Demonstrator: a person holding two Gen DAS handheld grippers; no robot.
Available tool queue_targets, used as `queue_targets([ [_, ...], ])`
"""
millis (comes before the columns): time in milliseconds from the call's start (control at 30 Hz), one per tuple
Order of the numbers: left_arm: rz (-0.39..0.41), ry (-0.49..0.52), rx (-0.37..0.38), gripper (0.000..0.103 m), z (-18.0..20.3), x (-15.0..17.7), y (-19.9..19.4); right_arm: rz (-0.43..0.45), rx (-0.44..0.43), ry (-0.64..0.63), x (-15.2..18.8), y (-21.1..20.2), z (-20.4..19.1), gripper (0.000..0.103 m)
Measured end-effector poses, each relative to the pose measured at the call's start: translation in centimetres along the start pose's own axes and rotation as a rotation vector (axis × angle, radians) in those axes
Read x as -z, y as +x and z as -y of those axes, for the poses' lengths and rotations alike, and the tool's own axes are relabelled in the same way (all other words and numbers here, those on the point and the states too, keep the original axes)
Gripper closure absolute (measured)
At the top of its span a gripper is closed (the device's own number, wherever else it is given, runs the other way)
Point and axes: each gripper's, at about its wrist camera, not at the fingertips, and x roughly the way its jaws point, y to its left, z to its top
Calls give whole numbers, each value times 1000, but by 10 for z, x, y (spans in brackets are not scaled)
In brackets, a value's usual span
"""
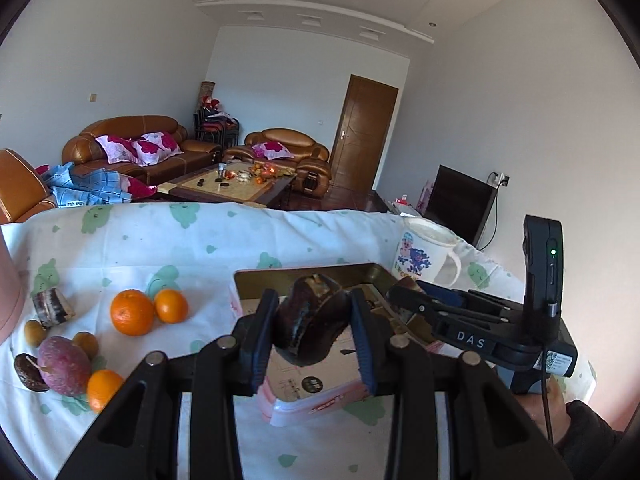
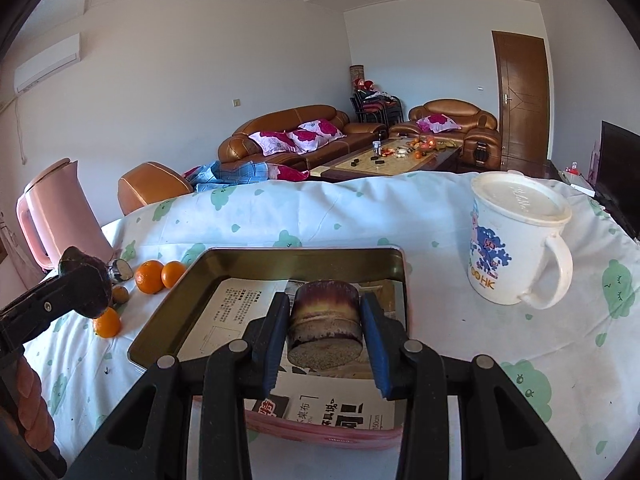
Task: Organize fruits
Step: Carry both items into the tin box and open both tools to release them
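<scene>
Left tongs (image 1: 314,322) clamp a dark brown fruit (image 1: 310,320); right tongs (image 2: 325,330) clamp a sugarcane stub (image 2: 325,322). Both hang over the tin tray (image 2: 390,256), rim just ahead. Bare tablecloth (image 2: 360,208) lies beyond, mug (image 2: 516,248) to the right.

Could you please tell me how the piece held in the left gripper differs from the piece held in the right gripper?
The piece in the left gripper is a dark brown, rounded, irregular fruit with a glossy skin, while the piece in the right gripper is a short sugarcane segment, cylindrical, banded purple and yellow. The fruit shows no cut; the sugarcane segment shows a flat, pale, speckled cut end. Both are clamped above the metal tray.
</scene>
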Motion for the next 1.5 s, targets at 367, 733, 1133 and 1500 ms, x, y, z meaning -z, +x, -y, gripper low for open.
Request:
queue_targets([
  [367,-97,50,15,66,38,6,55,-71,10,3,2,11,13,64],
  [733,-209,80,-12,65,41,16,81,-102,3,-4,4,20,11,64],
  [1133,-97,47,-110,21,25,6,49,-27,-52,79,1,6,20,63],
  [1500,72,-36,-545,3,-34,-12,10,120,38,107,-5,-17,26,23],
])
